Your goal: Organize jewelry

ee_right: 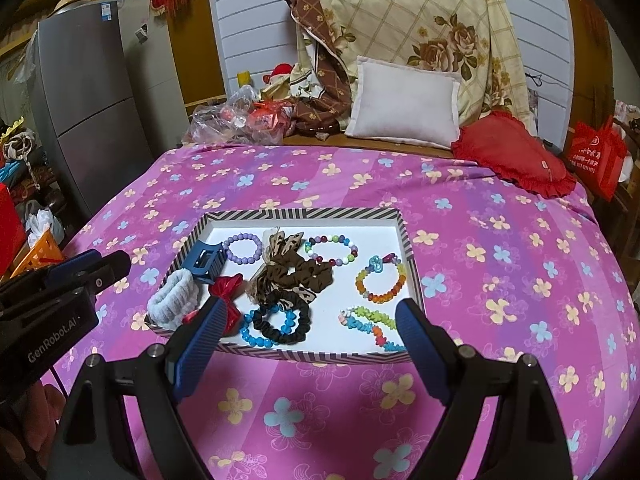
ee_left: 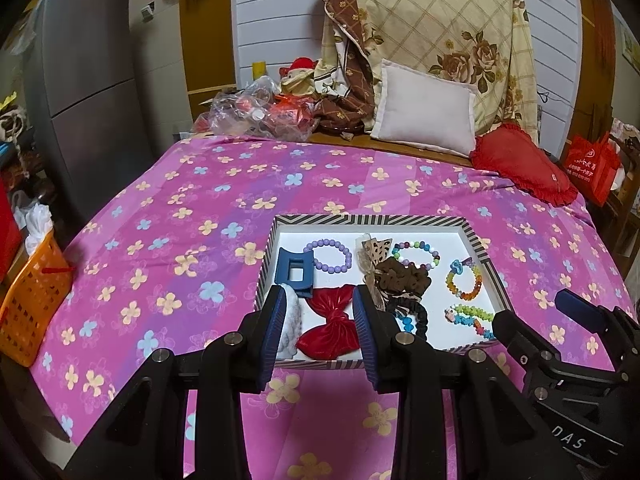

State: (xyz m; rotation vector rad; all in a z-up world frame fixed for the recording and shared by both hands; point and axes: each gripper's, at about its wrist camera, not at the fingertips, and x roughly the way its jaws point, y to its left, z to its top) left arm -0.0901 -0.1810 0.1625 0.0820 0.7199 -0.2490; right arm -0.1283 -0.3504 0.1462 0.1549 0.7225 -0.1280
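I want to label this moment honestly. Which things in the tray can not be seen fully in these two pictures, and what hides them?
- Grey fluffy band: left wrist view, mostly behind the left gripper finger; clearer in right view.
- Red bow: right wrist view, partly behind a right gripper finger.
- Blue bead bracelet: left view, mostly hidden by a finger.
- Near tray wall: ends covered by both fingers.

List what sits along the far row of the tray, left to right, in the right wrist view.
Blue claw clip → purple bead bracelet → leopard-print bow → multicolor bead bracelet → rainbow bracelet with the blue charm, all lying inside the striped tray.
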